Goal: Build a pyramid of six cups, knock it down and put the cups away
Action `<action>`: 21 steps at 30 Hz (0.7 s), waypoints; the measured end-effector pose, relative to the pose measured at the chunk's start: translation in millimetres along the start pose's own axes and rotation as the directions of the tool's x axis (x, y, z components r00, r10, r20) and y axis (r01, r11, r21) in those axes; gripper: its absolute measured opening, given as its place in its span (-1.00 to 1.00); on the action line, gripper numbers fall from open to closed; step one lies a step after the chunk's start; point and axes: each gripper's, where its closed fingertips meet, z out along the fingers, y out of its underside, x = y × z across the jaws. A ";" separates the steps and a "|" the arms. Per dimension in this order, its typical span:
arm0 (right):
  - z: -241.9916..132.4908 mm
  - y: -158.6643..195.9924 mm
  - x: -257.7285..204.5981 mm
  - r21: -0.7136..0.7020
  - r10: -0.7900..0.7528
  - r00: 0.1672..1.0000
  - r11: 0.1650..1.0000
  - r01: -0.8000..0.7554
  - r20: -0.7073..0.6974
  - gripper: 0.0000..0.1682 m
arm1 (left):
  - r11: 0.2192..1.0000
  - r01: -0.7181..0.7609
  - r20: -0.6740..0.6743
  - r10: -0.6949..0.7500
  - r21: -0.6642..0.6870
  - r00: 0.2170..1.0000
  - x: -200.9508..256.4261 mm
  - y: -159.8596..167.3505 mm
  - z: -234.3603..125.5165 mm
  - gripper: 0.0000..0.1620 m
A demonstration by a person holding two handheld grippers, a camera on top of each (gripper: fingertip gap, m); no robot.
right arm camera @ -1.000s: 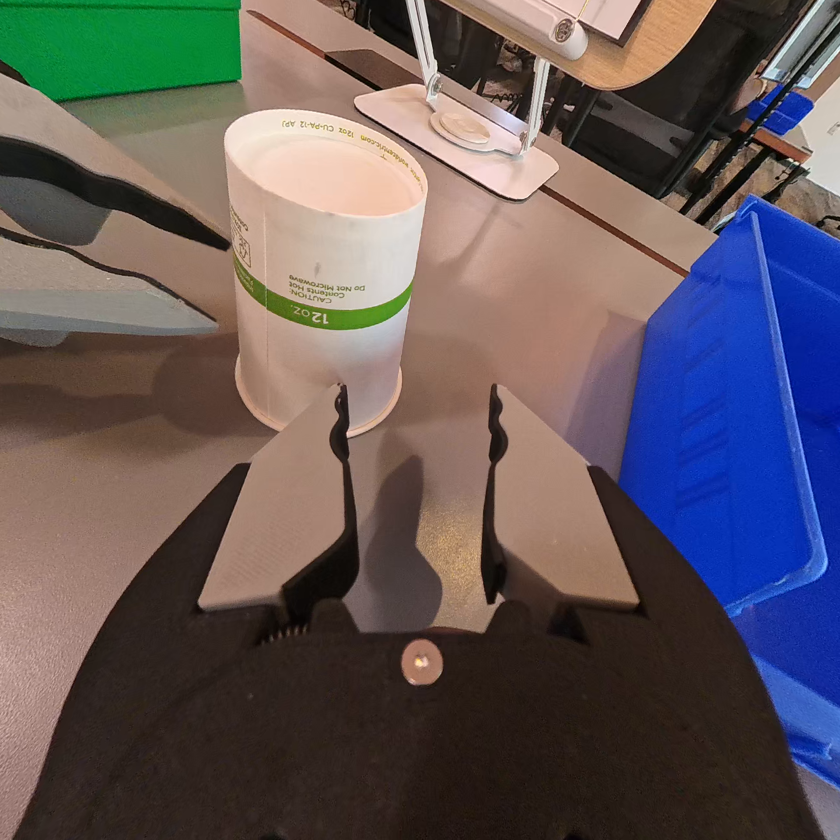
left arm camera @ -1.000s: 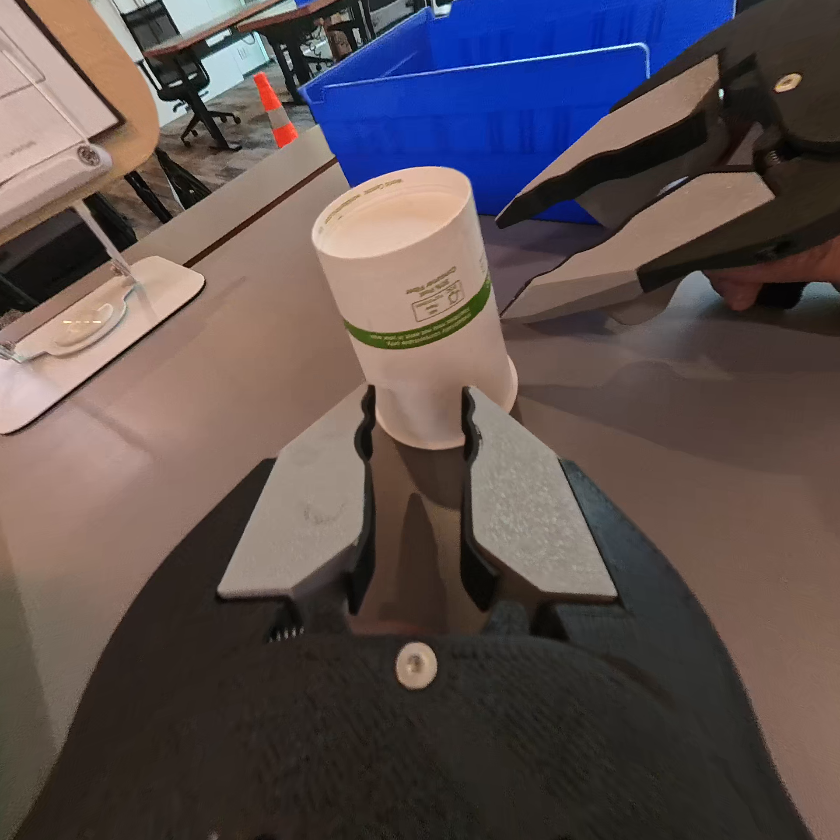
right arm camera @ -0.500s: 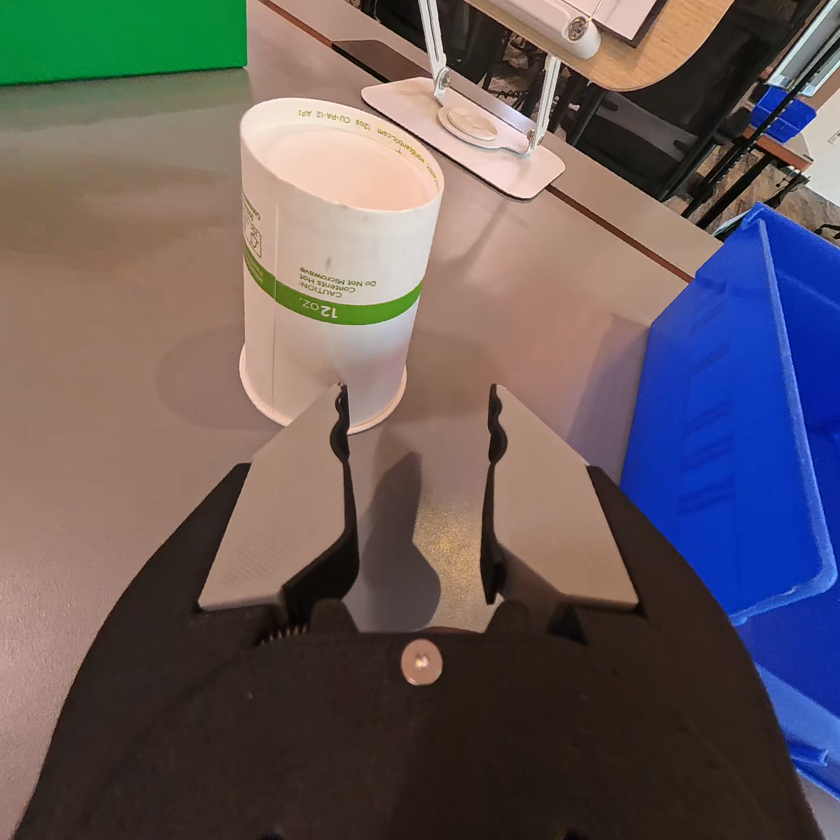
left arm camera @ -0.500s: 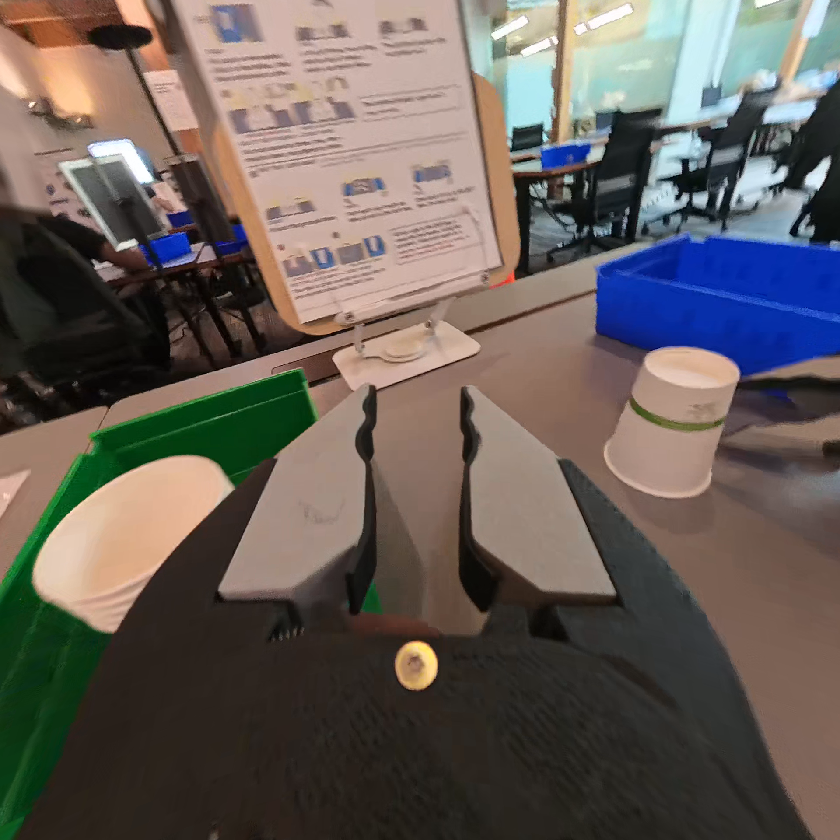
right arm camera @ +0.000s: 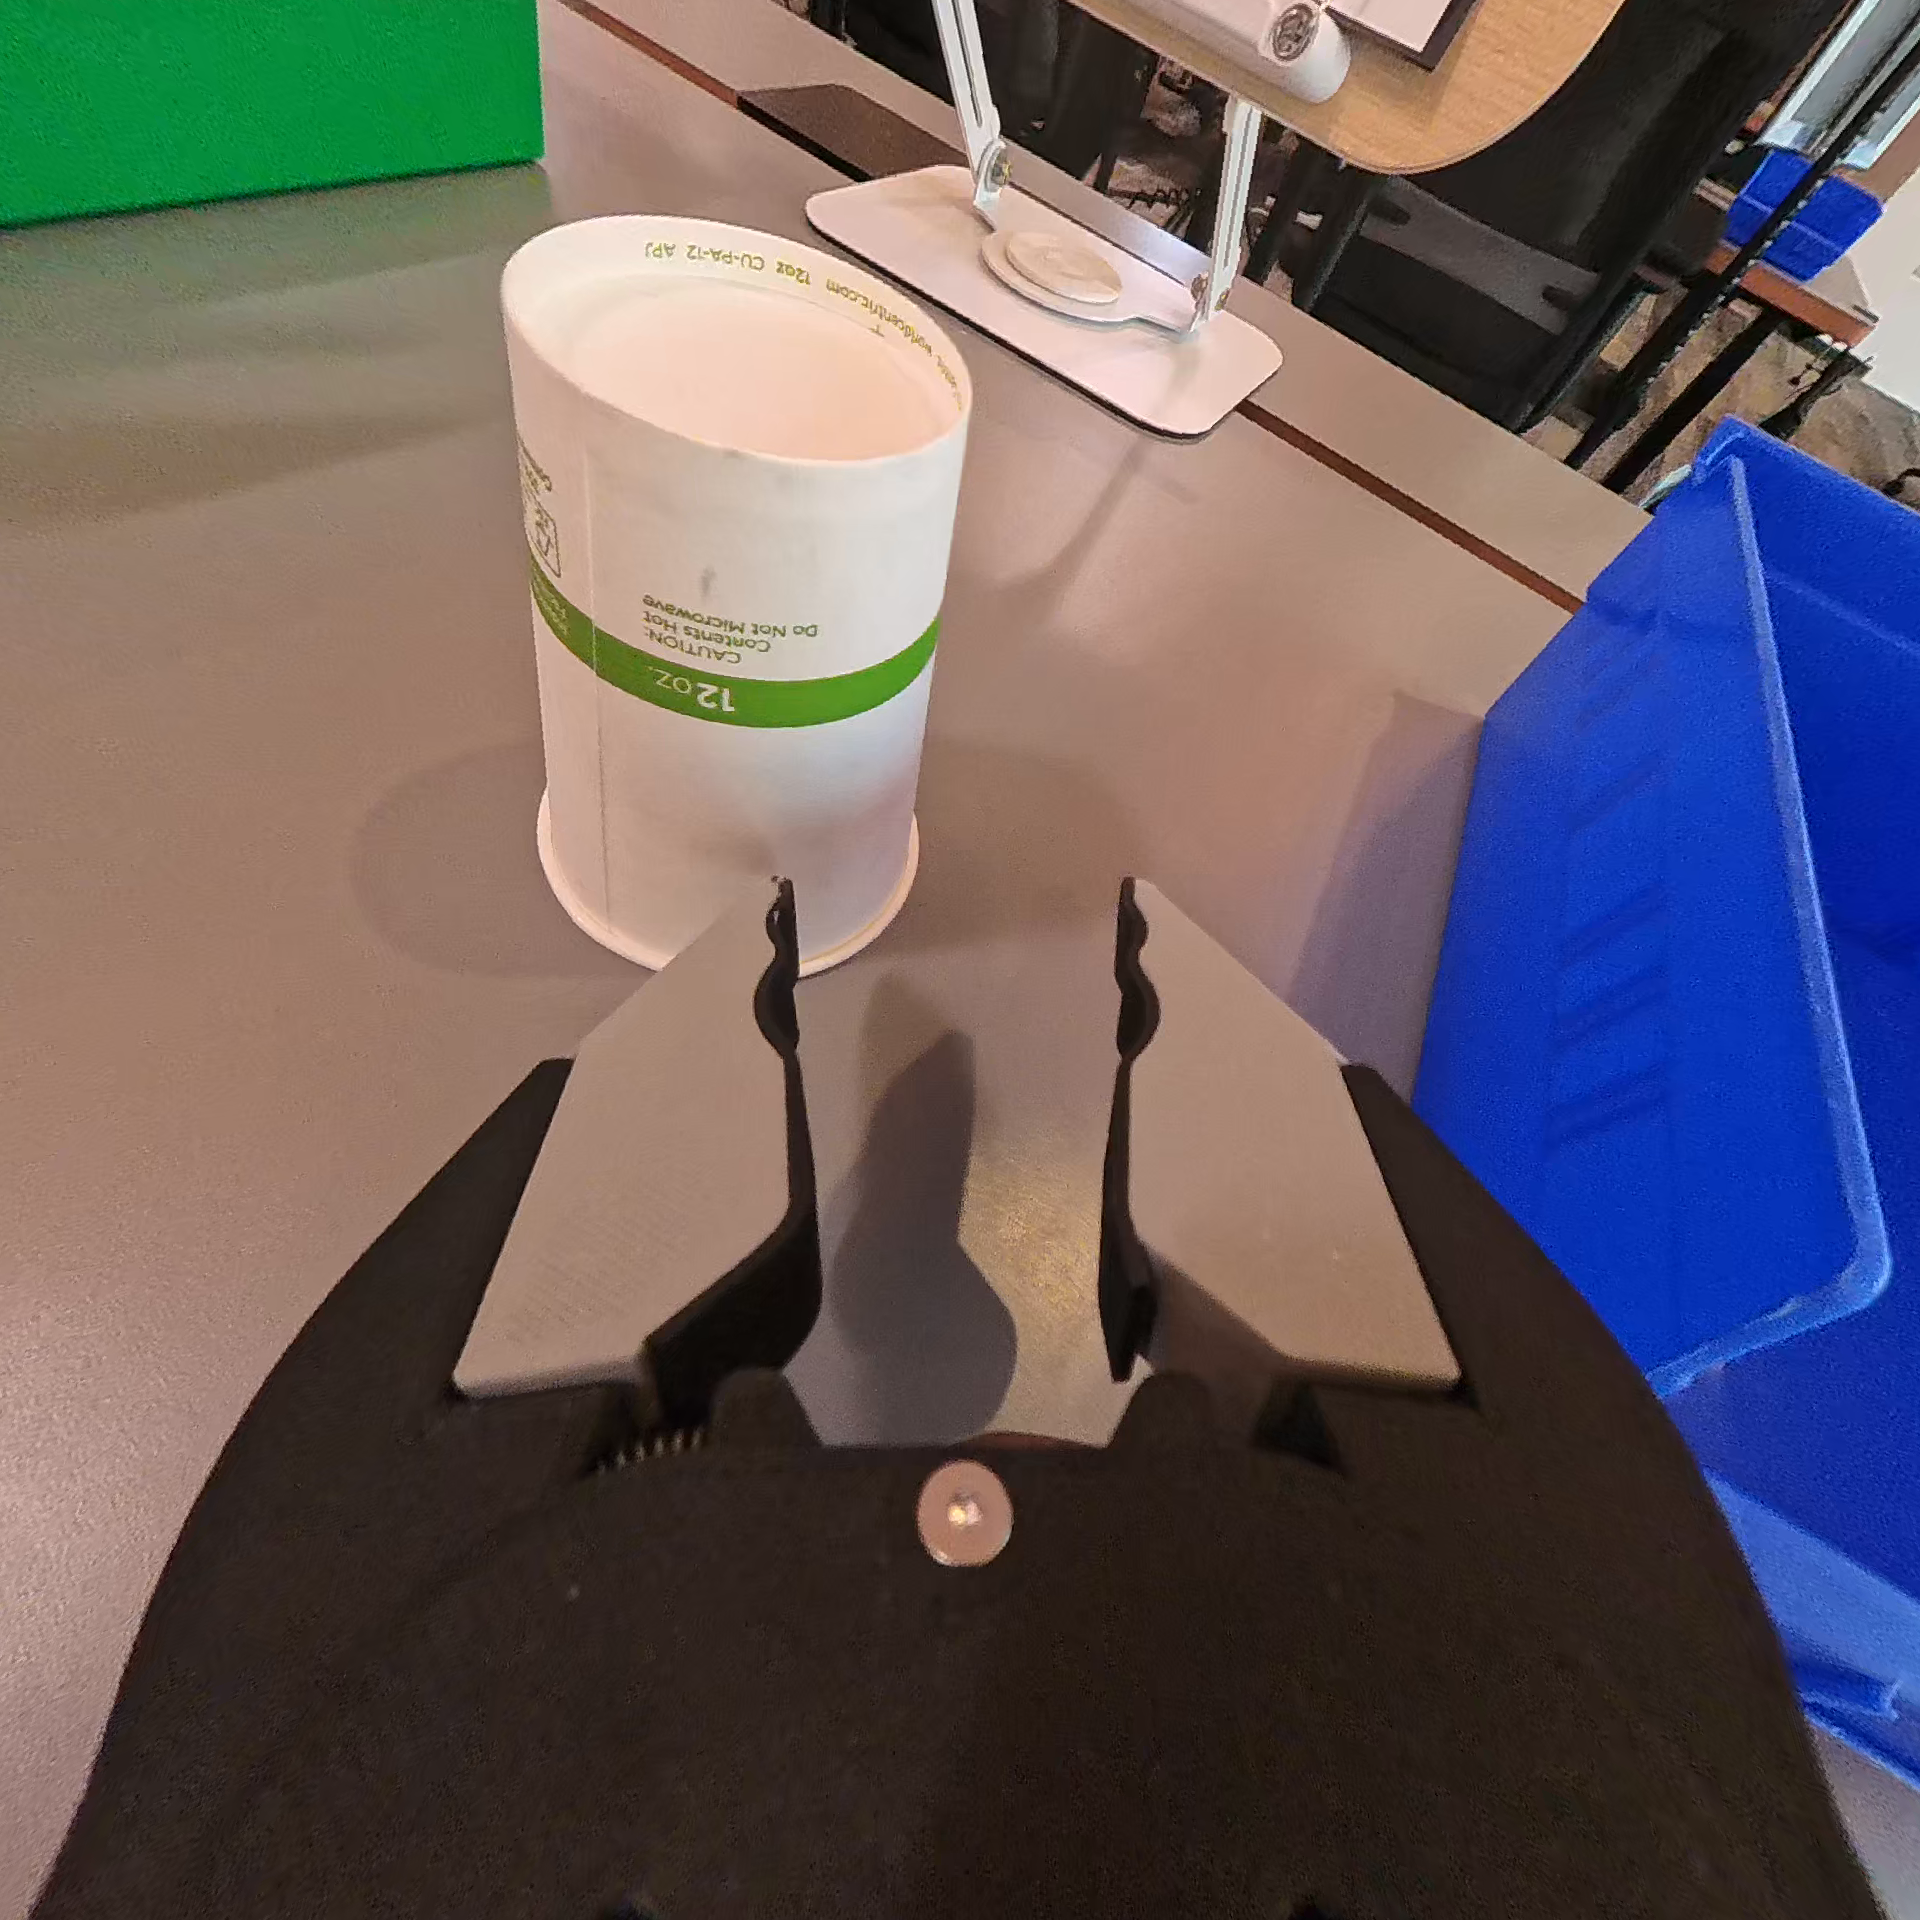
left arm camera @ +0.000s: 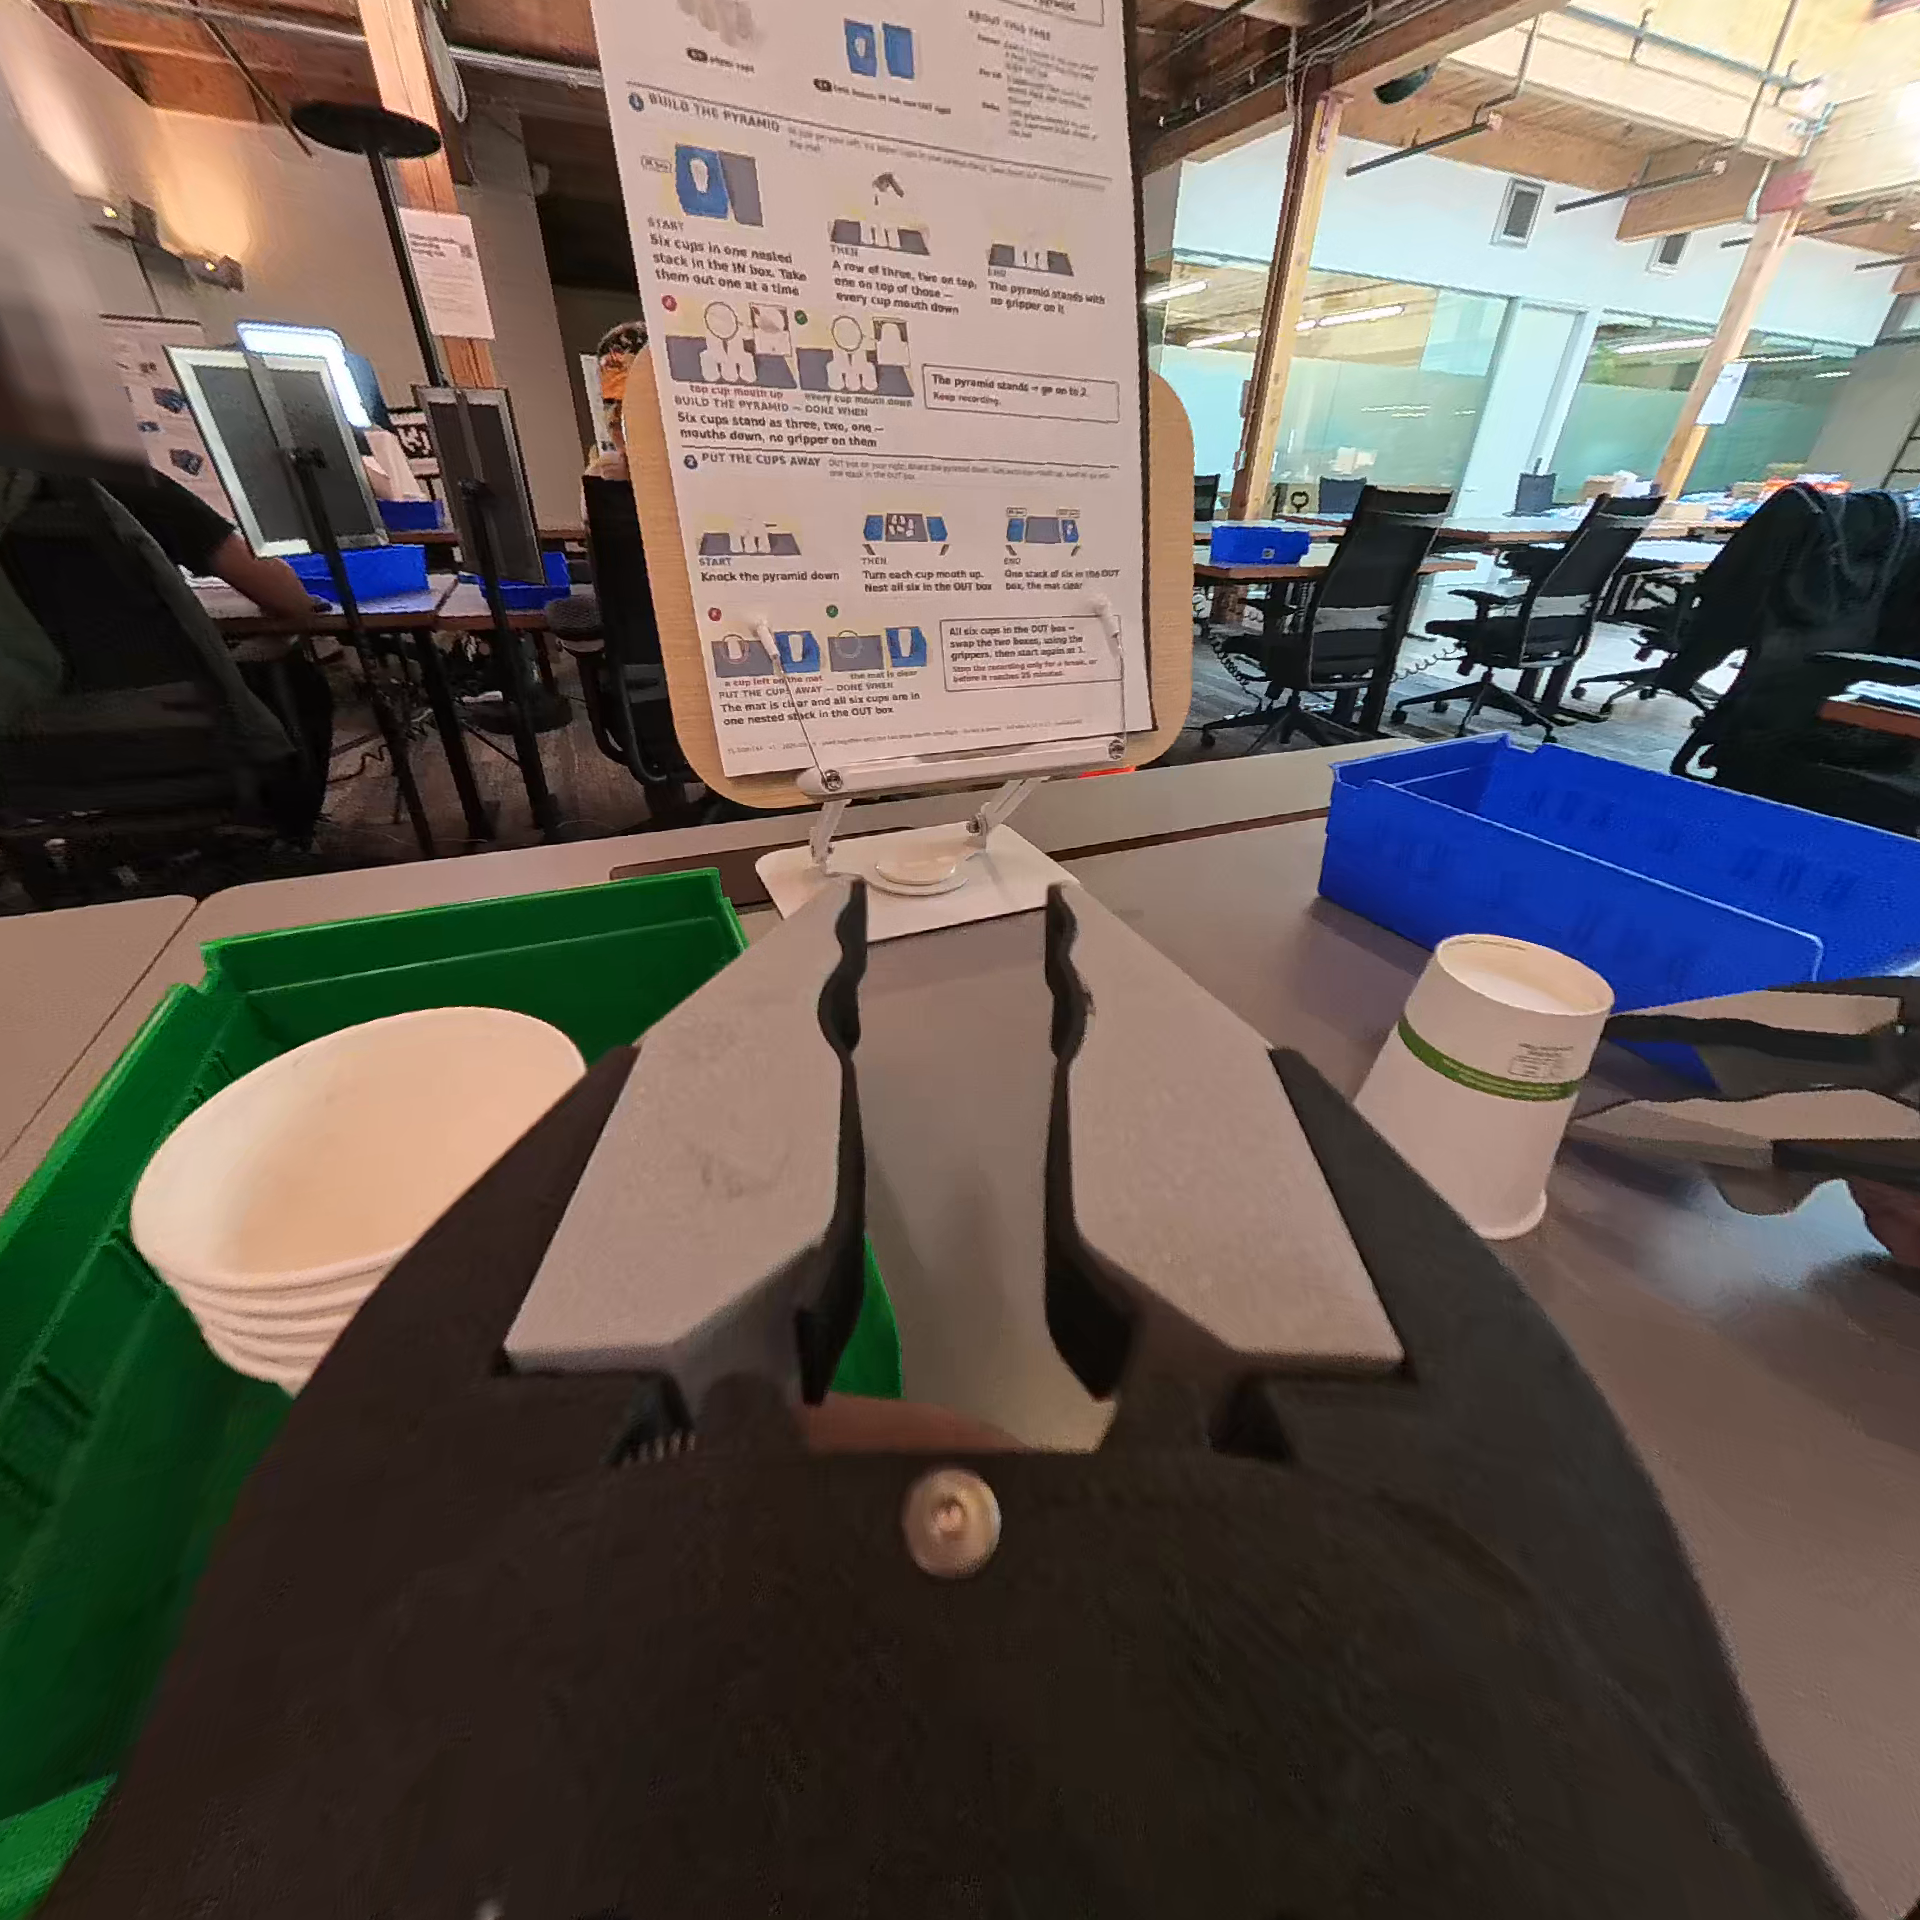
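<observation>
My left gripper has swung away from the upside-down paper cup it was nosing a second ago. It now hangs over the near edge of the green bin, facing the instruction sheet on its stand. Its jaws are parted by a narrow gap and hold nothing. Low on its left, a nested stack of white cups sits mouth-up inside that bin; I can see several rims but cannot count them surely.

My right gripper has barely shifted. Its jaws are moderately open and empty, the tips just short of the cup's rim, on its right side. That cup stands mouth down on the grey table, its green band around the middle, well apart from the green bin and near the blue bin, whose visible part holds nothing.

I judge the first cup of the bottom row is placed, and my left is turning to fetch the second from the stack. Five remain to set.
</observation>
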 end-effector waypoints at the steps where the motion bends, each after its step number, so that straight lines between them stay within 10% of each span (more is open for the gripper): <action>1: -0.7 -0.8 0.2 0.007 0.005 1.000 1.000 -0.005 0.003 -0.30 | 1.000 0.005 -0.004 -0.005 -0.002 1.000 0.7 1.6 1.5 -0.62; 21: 0.7 -7.1 -3.0 0.020 0.194 0.957 0.979 -0.203 0.215 -0.31 | 0.993 -0.037 -0.036 0.033 -0.116 0.999 -3.3 46.2 42.9 -0.62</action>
